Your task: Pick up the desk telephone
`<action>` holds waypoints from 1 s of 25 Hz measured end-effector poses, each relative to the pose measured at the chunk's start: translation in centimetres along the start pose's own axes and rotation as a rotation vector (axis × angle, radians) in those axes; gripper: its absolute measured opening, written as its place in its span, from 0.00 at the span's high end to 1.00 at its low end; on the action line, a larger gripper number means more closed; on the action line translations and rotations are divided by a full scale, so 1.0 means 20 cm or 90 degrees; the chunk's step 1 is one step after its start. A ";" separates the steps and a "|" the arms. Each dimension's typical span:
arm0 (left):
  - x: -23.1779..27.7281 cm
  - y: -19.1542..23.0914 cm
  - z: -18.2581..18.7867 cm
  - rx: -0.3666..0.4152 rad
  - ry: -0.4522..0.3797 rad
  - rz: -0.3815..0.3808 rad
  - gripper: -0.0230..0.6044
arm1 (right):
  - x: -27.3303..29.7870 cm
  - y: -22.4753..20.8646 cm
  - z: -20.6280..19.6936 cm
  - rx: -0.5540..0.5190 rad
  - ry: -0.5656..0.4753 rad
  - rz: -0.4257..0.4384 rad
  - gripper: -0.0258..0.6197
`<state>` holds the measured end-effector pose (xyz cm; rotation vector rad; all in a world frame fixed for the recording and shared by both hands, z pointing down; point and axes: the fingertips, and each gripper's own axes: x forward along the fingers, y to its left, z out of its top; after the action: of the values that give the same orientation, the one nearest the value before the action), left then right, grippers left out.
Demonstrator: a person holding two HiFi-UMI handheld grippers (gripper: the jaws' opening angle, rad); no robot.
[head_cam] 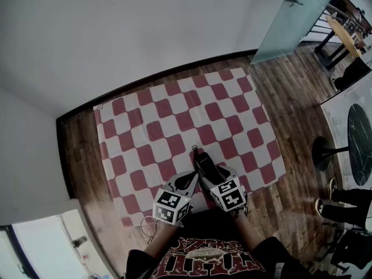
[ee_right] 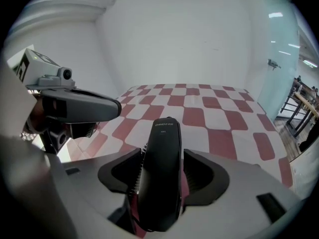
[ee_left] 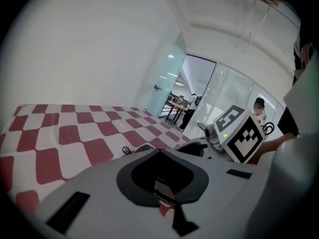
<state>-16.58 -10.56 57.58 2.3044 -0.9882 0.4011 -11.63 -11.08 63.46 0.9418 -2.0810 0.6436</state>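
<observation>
— Between the jaws of the right claw (ee_right: 162, 153), what stood there?

— The black telephone handset (ee_right: 164, 193), lying lengthwise along the jaws. Its far end poked out past their tips over the checkered cloth (head_cam: 192, 109). The jaws were spread. A strip of red cloth showed down the handset's right side, so the pads were not squeezing it.

— Was it resting on the cloth?

— I couldn't tell from any view. In the head view it sat over the near part of the cloth, pointing away from the person who held the claws.

— And the left claw (ee_left: 159, 153)?

— Its jaws were drawn together with nothing between them, and only a sliver of cloth showed through the dark recess. It sat just beside the right claw, on that claw's left, with its tips near the handset.

— What did the left gripper view add?

— From low down it showed a curl of cord (ee_left: 126, 150) on the cloth just ahead. The right claw's marker cube (ee_left: 242, 136) was off to the right. Past a glass door (ee_left: 167, 81), a person (ee_left: 192, 103) stood by some tables. The right gripper view showed none of that room, only the cloth, the left claw and the door's edge.

— And the head view alone?

— The whole cloth was spread on a wood floor (head_cam: 81, 150) against a white wall (head_cam: 145, 22). A round dark table (head_cam: 360, 138) stood at the right edge, and somebody's shoes (head_cam: 321, 206) were near it.
</observation>
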 end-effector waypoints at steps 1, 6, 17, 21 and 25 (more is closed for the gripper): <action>0.00 0.00 0.00 -0.001 0.001 0.000 0.96 | 0.01 0.00 -0.01 0.001 0.005 0.002 0.55; 0.00 0.00 -0.02 -0.002 0.006 -0.001 0.96 | 0.08 0.00 -0.03 -0.007 0.029 0.007 0.55; 0.00 0.04 -0.05 -0.014 0.020 0.006 0.96 | 0.19 -0.01 -0.09 -0.005 0.090 -0.011 0.52; 0.00 0.05 -0.07 -0.018 0.022 0.004 0.96 | 0.23 -0.03 -0.10 0.033 0.081 -0.015 0.52; 0.00 0.07 -0.08 -0.022 0.026 0.008 0.96 | 0.23 -0.02 -0.10 0.017 0.059 -0.034 0.52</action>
<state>-17.59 -10.28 59.48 2.2513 -0.9819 0.4315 -12.48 -11.74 68.34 0.9606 -1.9633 0.6760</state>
